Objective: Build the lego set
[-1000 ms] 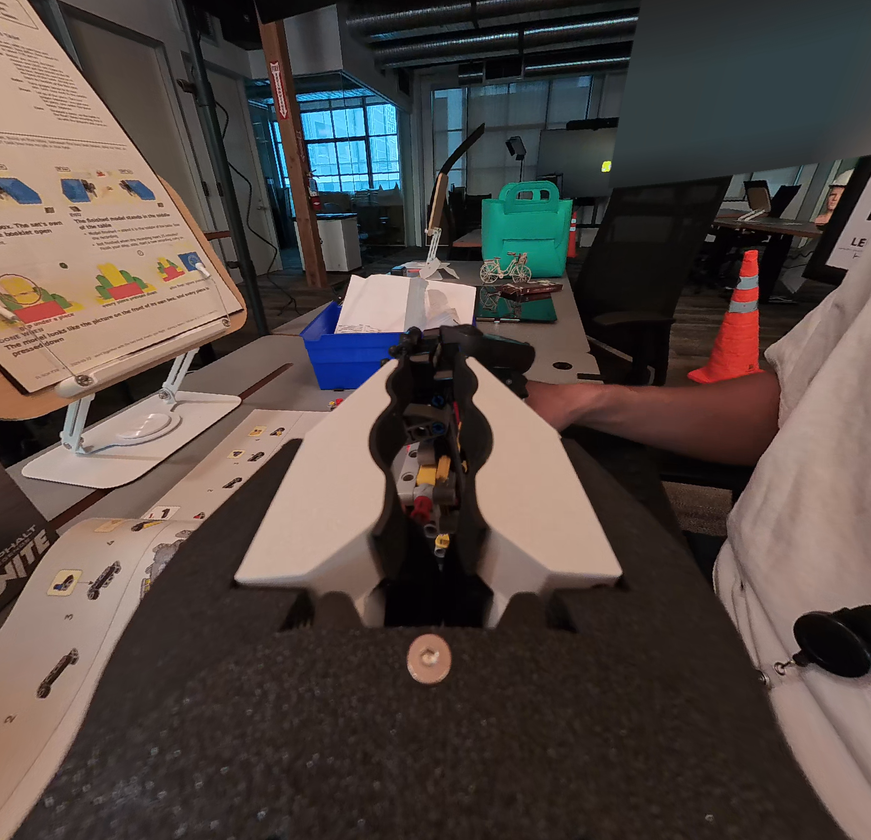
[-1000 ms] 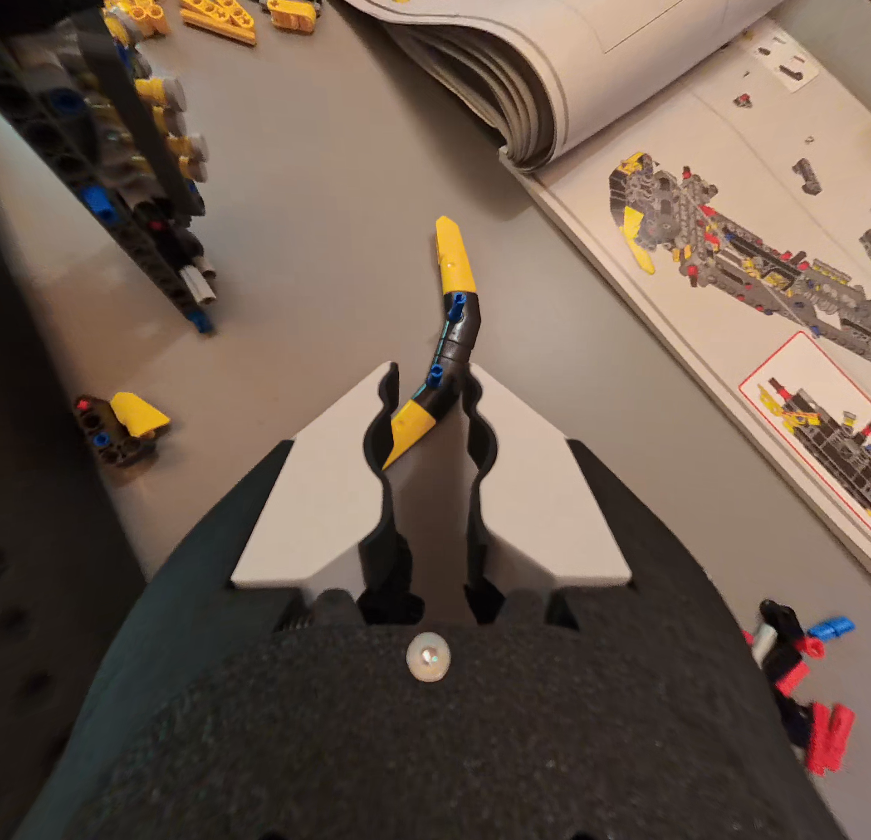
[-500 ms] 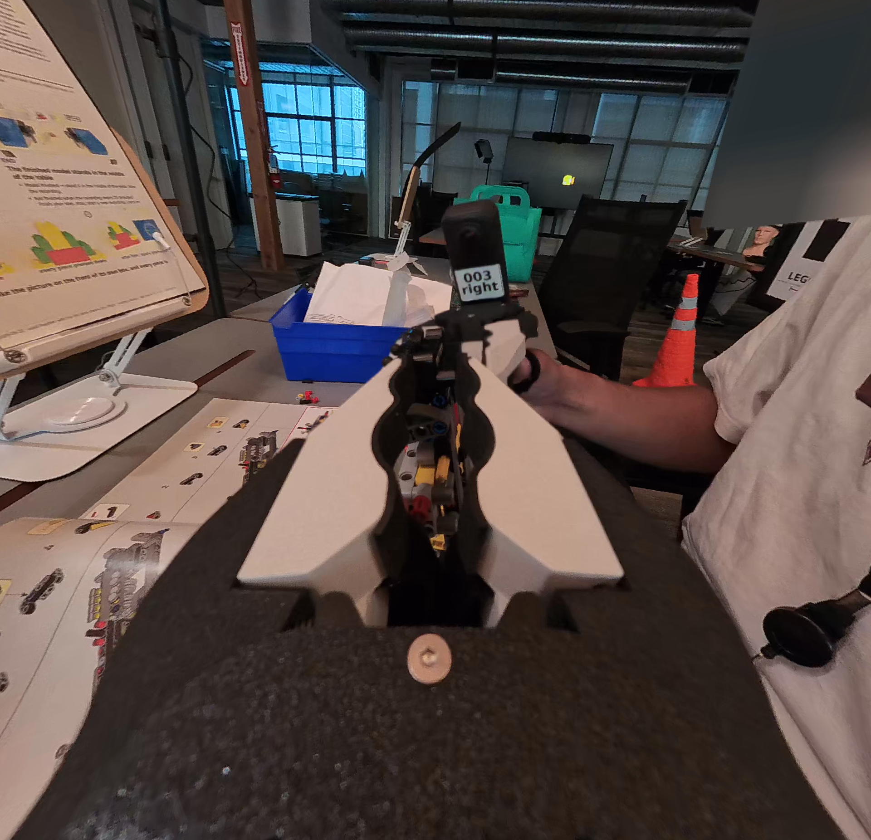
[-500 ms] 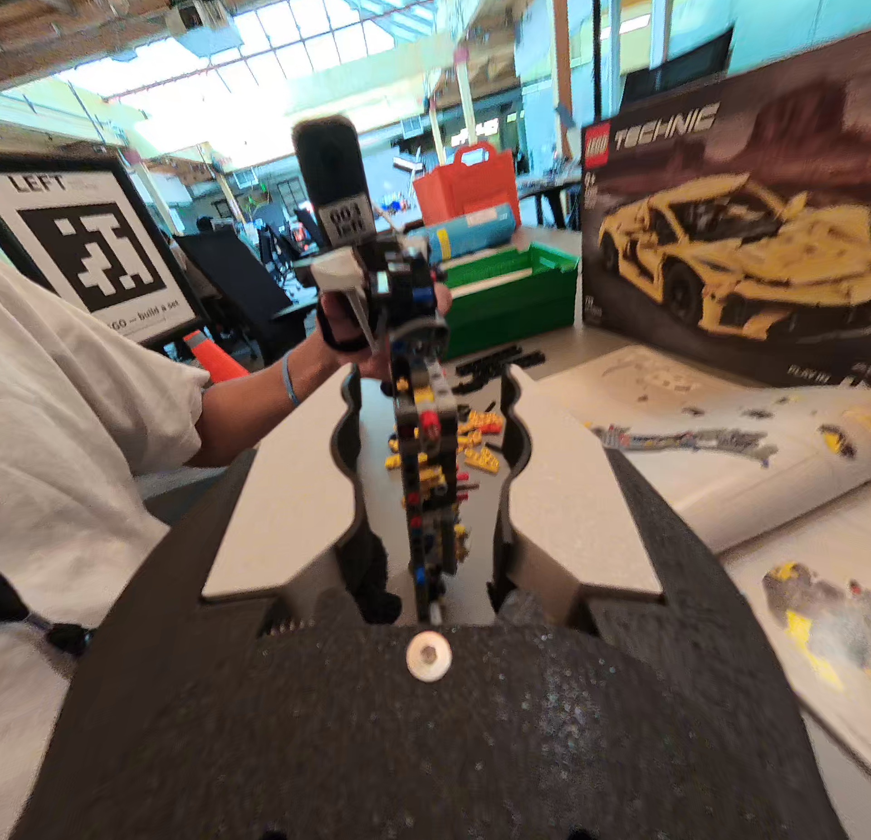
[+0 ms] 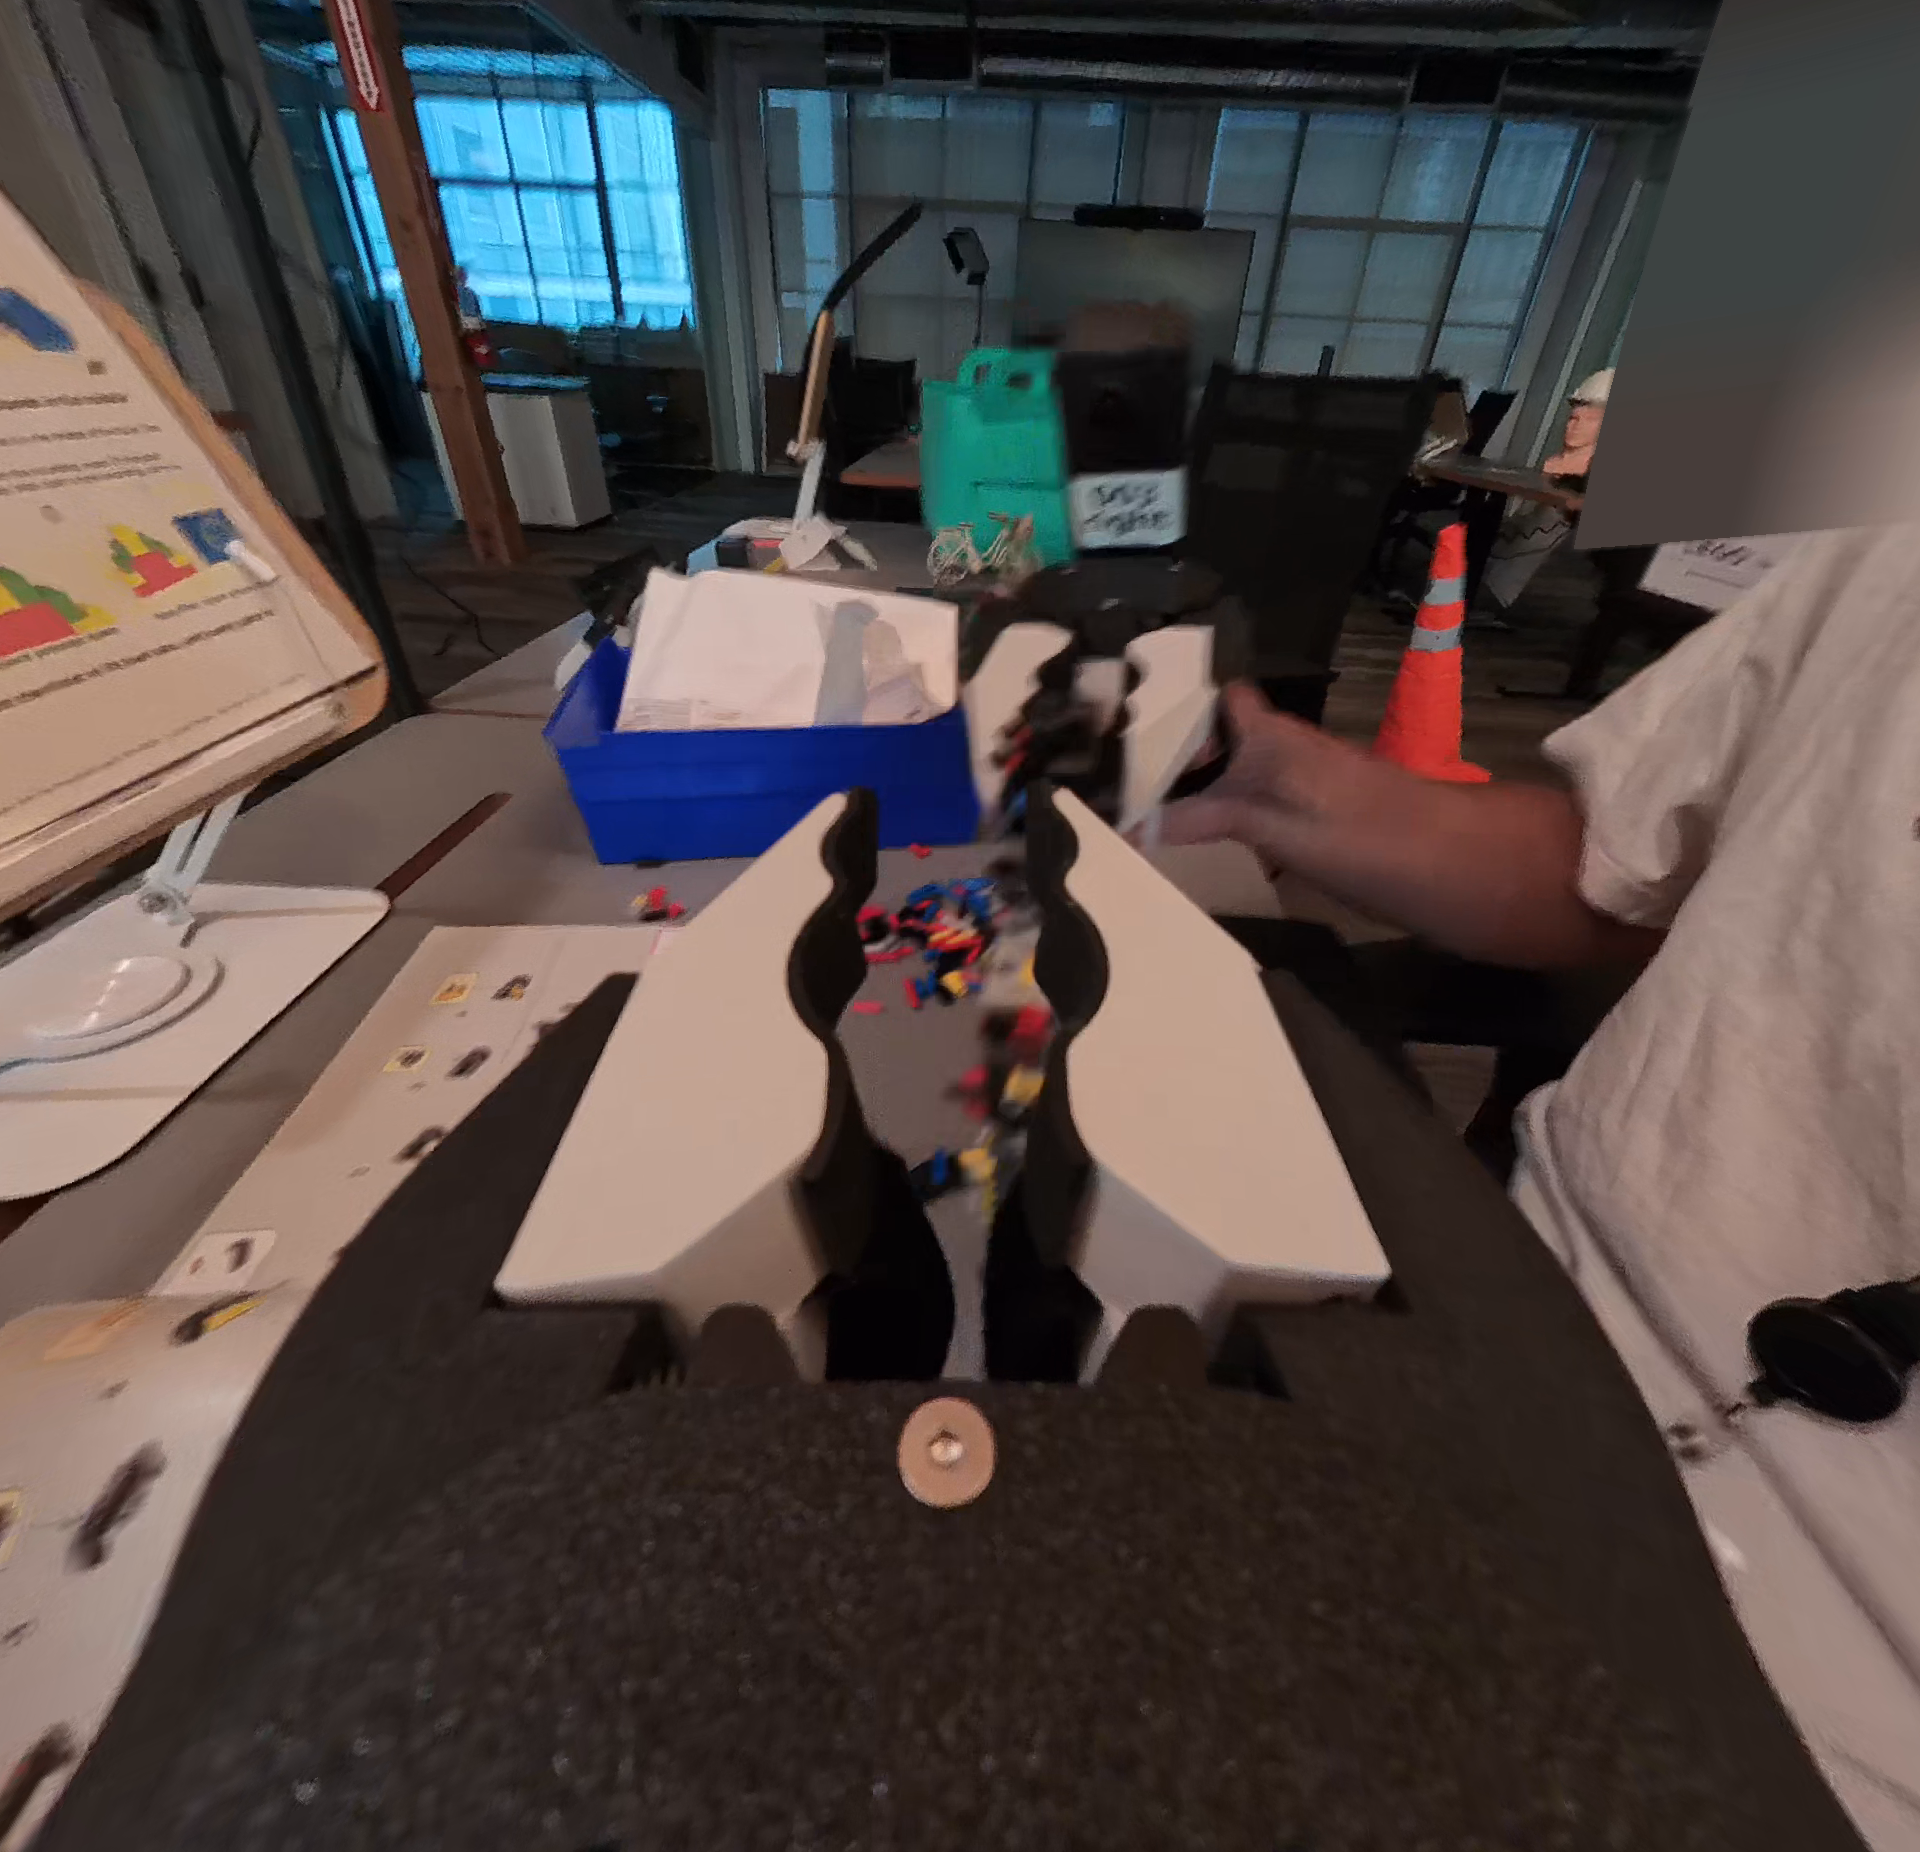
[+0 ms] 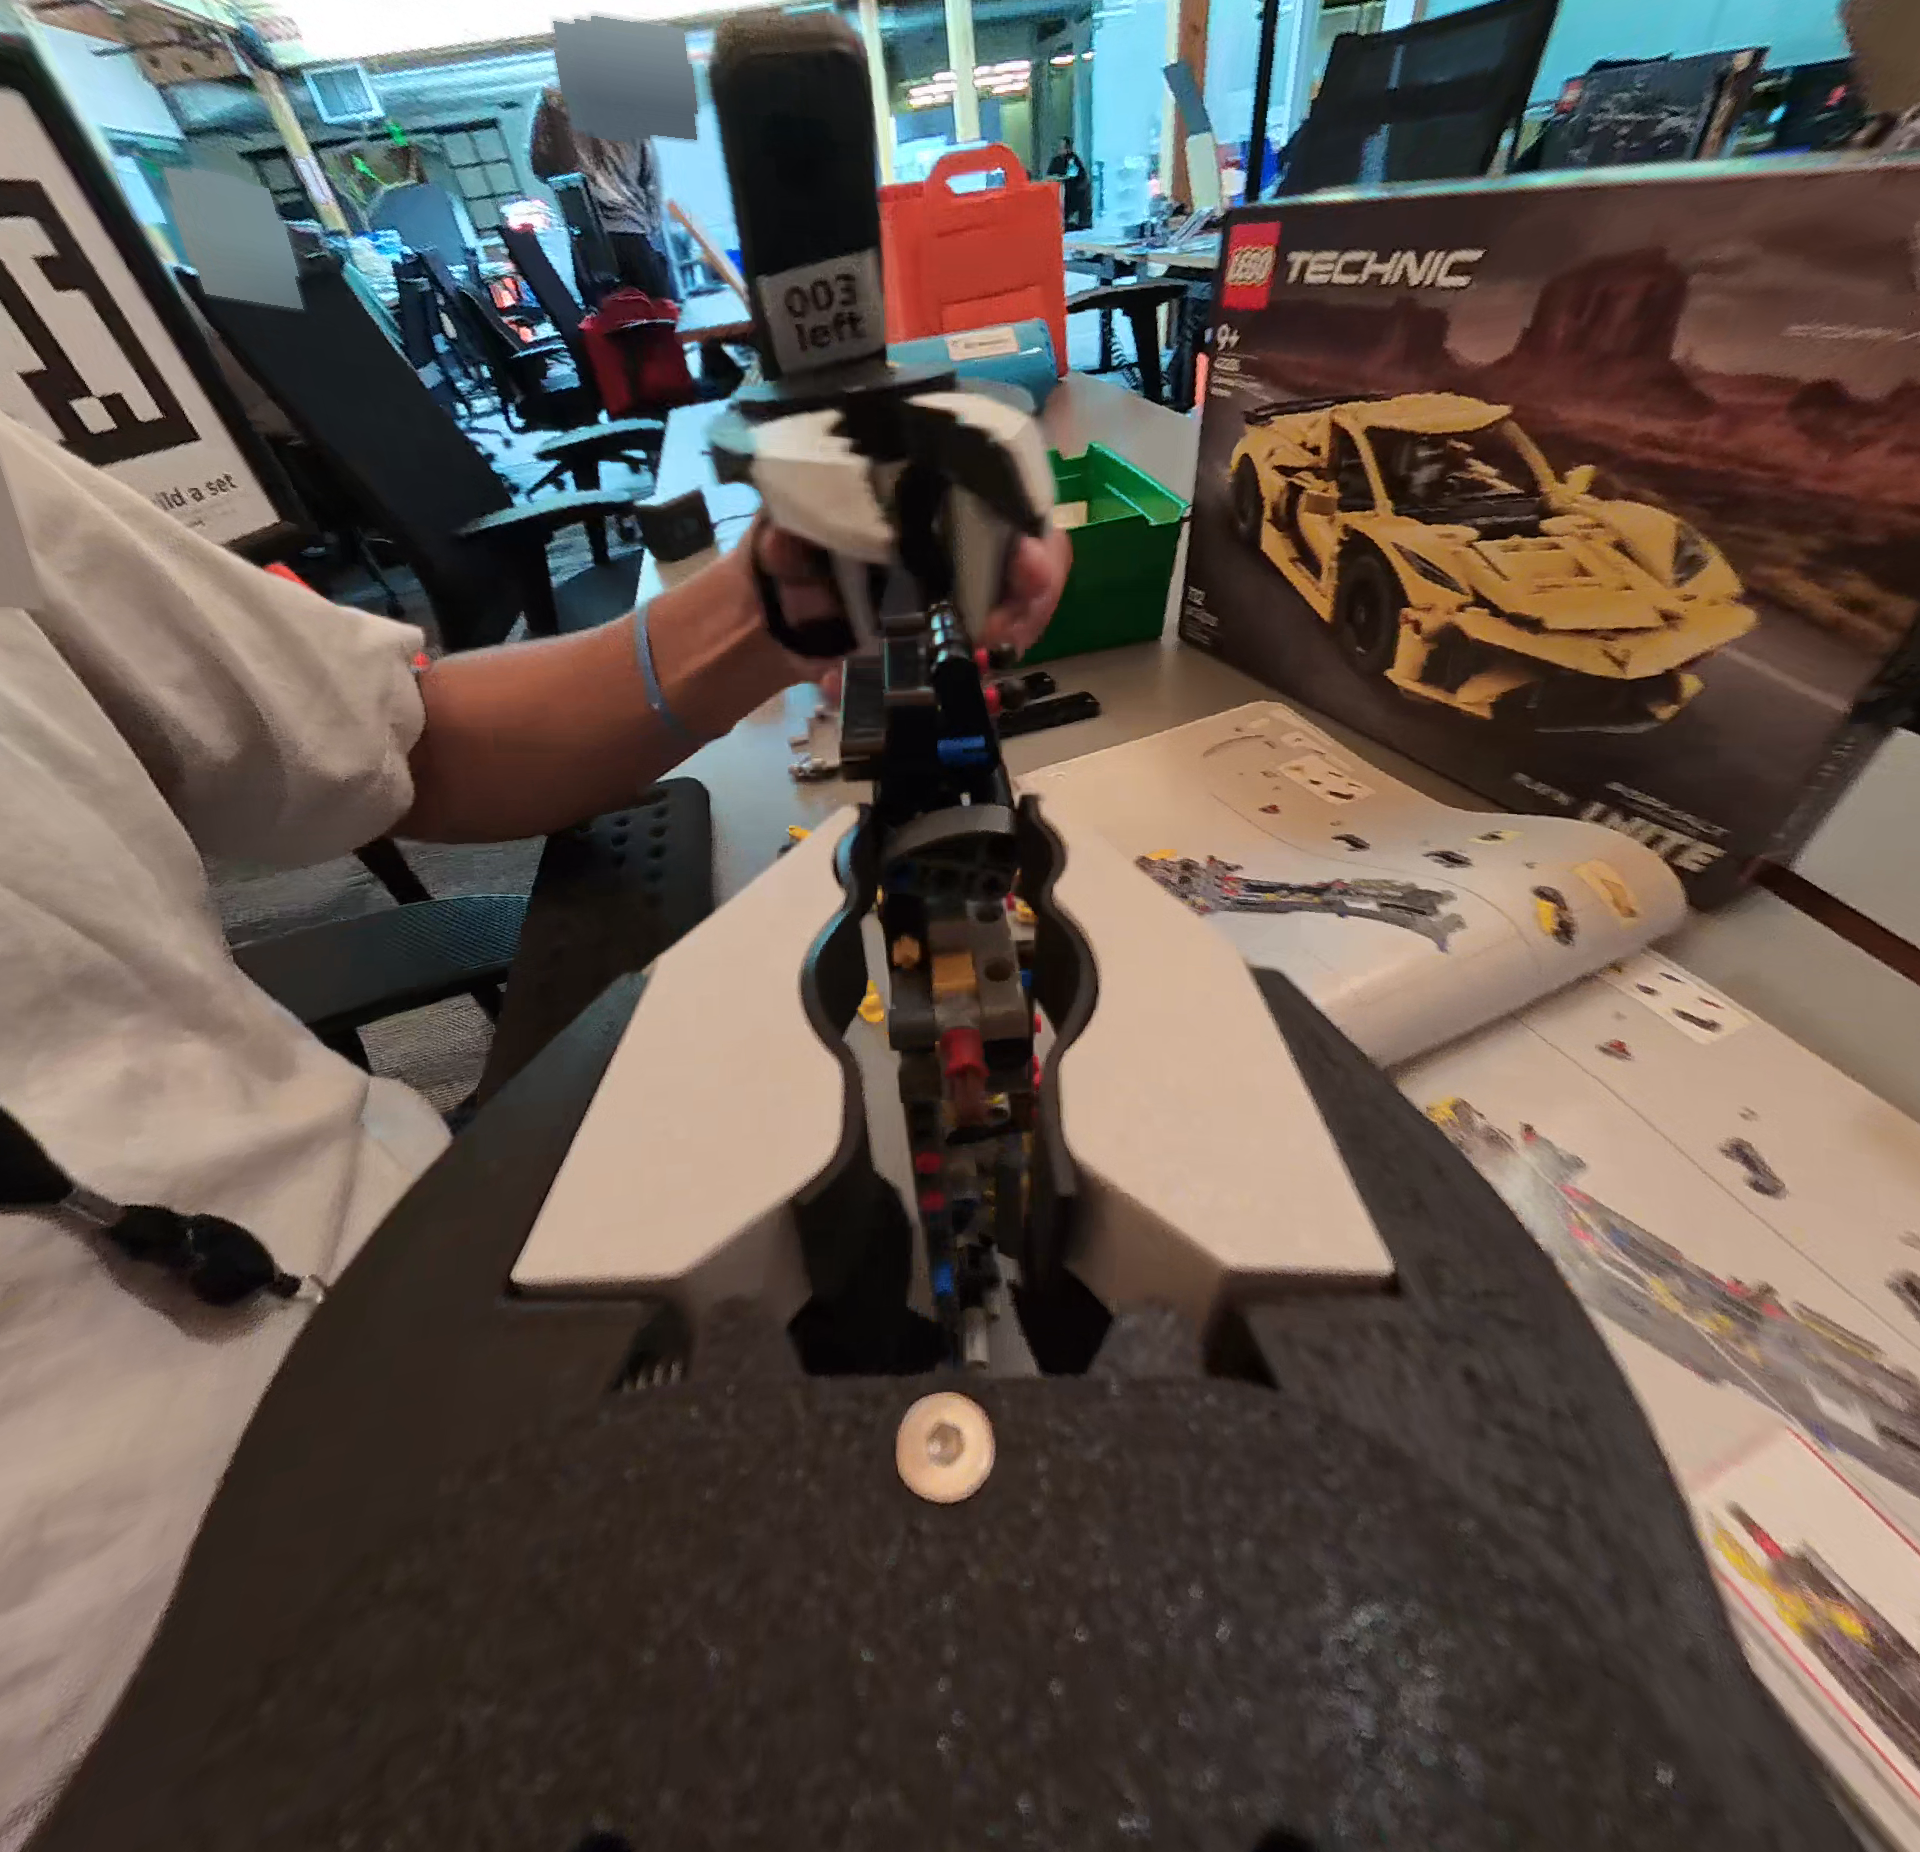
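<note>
Left wrist view: my left gripper [image 5: 940, 836] has its jaws apart with nothing between them, just loose lego pieces [image 5: 940, 935] scattered on the grey table [image 5: 499, 846] beyond. Ahead sits a blue bin [image 5: 769, 774], and farther right the right gripper [image 5: 1091, 722] shows up blurry.

Right wrist view: my right gripper [image 6: 945, 846] is clamped on the long lego chassis [image 6: 951, 971], held up above the table by the open instruction booklet [image 6: 1351, 867] and the set's box [image 6: 1558, 493].

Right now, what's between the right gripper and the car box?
The open booklet lies on the table between the right gripper, which holds the model, and the box. The right wrist view shows it.
</note>
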### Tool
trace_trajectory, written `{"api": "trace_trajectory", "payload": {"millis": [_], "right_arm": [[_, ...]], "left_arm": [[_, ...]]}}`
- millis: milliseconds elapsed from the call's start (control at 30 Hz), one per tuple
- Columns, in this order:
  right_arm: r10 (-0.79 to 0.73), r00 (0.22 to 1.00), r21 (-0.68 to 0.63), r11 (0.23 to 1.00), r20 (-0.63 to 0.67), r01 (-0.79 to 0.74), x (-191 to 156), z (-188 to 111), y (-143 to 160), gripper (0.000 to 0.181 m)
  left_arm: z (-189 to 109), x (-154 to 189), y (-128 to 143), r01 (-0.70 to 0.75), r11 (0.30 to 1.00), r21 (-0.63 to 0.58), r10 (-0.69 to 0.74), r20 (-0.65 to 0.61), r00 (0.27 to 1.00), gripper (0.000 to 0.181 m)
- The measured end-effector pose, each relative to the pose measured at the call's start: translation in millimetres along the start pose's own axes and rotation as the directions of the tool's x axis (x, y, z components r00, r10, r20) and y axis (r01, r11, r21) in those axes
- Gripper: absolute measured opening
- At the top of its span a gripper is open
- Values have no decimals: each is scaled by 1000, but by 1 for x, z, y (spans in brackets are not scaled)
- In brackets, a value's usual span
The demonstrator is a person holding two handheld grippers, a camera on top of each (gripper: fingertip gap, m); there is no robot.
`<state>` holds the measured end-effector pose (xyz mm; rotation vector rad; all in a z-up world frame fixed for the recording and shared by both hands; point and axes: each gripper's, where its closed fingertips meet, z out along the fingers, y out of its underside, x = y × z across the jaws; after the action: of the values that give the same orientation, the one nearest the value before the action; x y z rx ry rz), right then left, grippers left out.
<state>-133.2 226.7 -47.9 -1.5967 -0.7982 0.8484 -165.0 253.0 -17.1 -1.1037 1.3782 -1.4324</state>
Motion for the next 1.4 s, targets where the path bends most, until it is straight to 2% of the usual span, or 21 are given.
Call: {"api": "trace_trajectory", "payload": {"millis": [33,100,167,200,267,333,433,567,767,933,1067,1200,1267,1300,1400], "right_arm": [[-9,1000,12,1000,-20,9,-1,-10,-2,25],[-8,999,40,999,-39,10,-7,-29,-7,25],[-11,998,61,998,-68,15,-11,-45,-14,25],[-10,996,67,998,-85,16,-12,-53,-17,25],[-16,992,68,997,-123,25,-12,-66,-22,25],[-42,983,54,997,-179,53,-7,-77,-23,25],[-57,970,15,998,-237,62,3,-85,-16,25],[-40,959,-2,999,-279,41,19,-88,-6,25],[58,975,103,994,-217,-37,32,-78,-6,24],[122,984,167,981,-129,-99,32,-64,-1,25],[111,989,174,980,-99,-93,26,-66,1,25],[35,998,105,994,-59,-28,2,-59,-1,25],[-48,998,63,997,-49,51,-14,-50,-1,25],[-111,990,33,993,-85,114,-15,-46,-1,25],[-315,941,-108,947,-119,304,-21,-28,2,25]], "left_arm": [[2,-12,8,-8,999,-51,9,15,1000,28],[12,-30,56,-60,956,-288,64,6,998,32],[22,-45,119,-135,827,-546,149,-20,989,39],[29,-48,145,-167,765,-622,177,-45,983,39],[45,-50,180,-179,700,-691,170,-82,982,41],[59,-44,199,-173,667,-725,122,-122,985,44],[66,-44,217,-219,602,-768,141,-168,976,42],[71,-39,230,-229,566,-792,108,-204,973,34],[69,-29,235,-205,564,-800,80,-194,978,17],[39,-38,232,-135,565,-814,168,-46,985,15],[15,-45,206,-15,662,-749,173,133,976,15],[10,-48,151,102,835,-541,78,301,950,15],[4,-53,131,94,883,-459,90,363,927,15],[-1,-58,124,80,898,-432,107,392,914,15],[-15,-73,114,98,935,-342,75,458,886,15]]}}
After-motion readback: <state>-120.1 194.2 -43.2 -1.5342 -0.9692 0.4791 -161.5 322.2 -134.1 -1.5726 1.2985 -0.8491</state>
